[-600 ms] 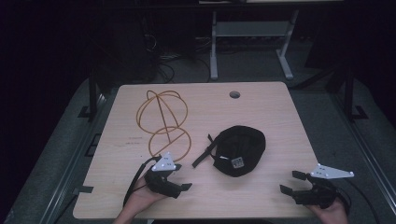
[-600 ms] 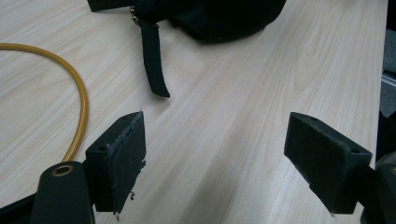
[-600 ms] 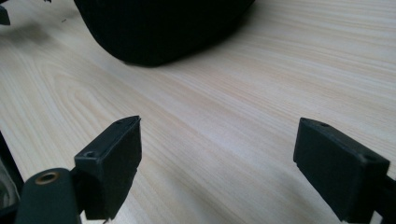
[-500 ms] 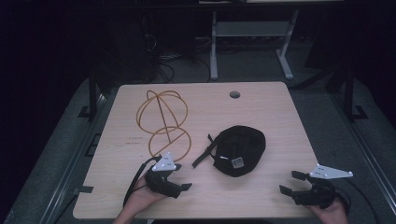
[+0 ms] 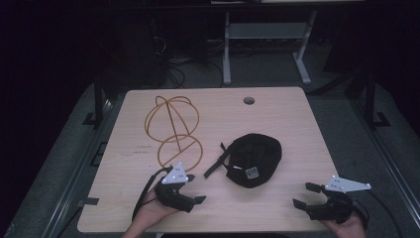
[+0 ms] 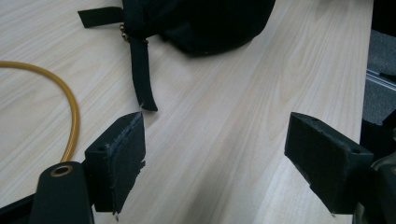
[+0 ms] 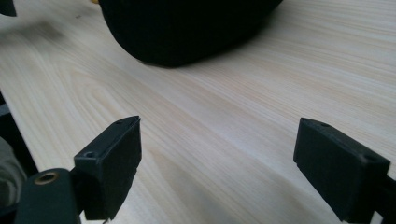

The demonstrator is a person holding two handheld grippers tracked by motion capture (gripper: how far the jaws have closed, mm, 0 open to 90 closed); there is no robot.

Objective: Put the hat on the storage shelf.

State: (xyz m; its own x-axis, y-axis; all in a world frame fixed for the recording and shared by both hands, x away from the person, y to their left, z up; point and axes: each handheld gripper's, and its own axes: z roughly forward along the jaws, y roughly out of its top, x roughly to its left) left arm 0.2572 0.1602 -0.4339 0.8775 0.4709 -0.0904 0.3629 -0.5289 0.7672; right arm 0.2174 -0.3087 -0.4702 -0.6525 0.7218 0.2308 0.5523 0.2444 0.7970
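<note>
Both grippers are sitting low over the near edge of the light wood bench (image 5: pixel 297 124), each held in one of the person's hands coming in from the bottom of the high view.

The left gripper (image 5: pixel 196 188) is hovering at the near left, just in front of the lower loop of the orange cable (image 5: pixel 171 124). Its jaws are standing wide apart with nothing between them; in the left gripper view (image 6: pixel 215 154) bare wood grain is showing in the gap. That gripper is pointing toward the black cap (image 5: pixel 253 159), which is lying crown up near the middle of the bench, a little toward the near side. The cap's black strap (image 5: pixel 217 163) is trailing off toward the left gripper; in the left gripper view the strap end (image 6: pixel 141 74) is lying flat on the wood just beyond the left-hand jaw, near it but apart. A curve of the orange cable (image 6: pixel 70 107) is running along the left of that view.

The right gripper (image 5: pixel 305 195) is hovering at the near right corner, well apart from the cap. Its jaws are also spread wide and gripping nothing; the right gripper view (image 7: pixel 217 158) is showing empty bench surface between them, with the dark bulk of the cap (image 7: pixel 187 28) resting farther ahead.

The orange cable is lying in two joined loops on the left half of the bench, separate from the cap. A round cable hole (image 5: pixel 248 100) is sitting near the far edge.
</note>
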